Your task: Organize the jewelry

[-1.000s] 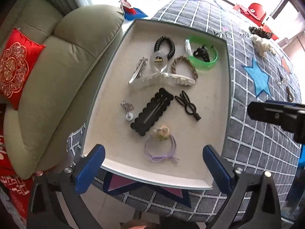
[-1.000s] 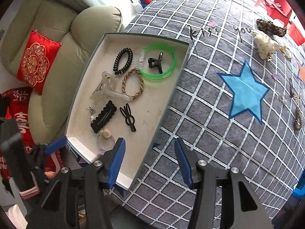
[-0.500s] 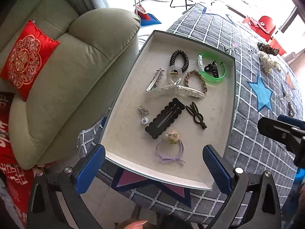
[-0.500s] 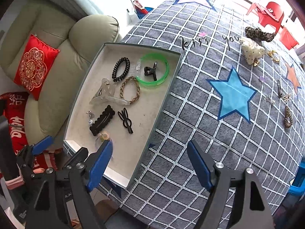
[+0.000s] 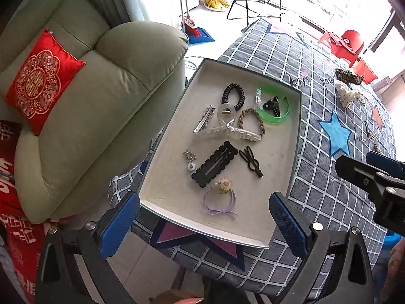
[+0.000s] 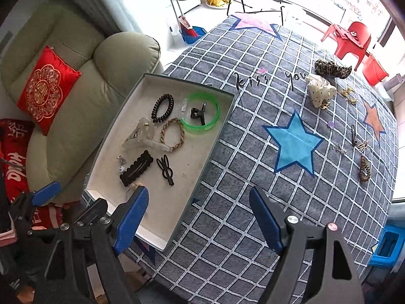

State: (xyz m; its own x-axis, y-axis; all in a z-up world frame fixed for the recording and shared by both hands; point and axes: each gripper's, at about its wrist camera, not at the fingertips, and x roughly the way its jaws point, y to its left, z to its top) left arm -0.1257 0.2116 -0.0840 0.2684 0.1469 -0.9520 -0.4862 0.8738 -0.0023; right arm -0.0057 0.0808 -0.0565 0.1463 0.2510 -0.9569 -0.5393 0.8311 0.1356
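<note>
a table in grey checked cloth stands beside a green sofa. a tray sits at the table's sofa-side edge, holding a green bangle, clear claw clip, black snap clip, coil tie and lilac tie. more clips lie well apart across the cloth. the left gripper hangs over the tray's near edge, spread wide and holding nothing. the right gripper hangs over the tray's near corner, likewise wide and bare.
</note>
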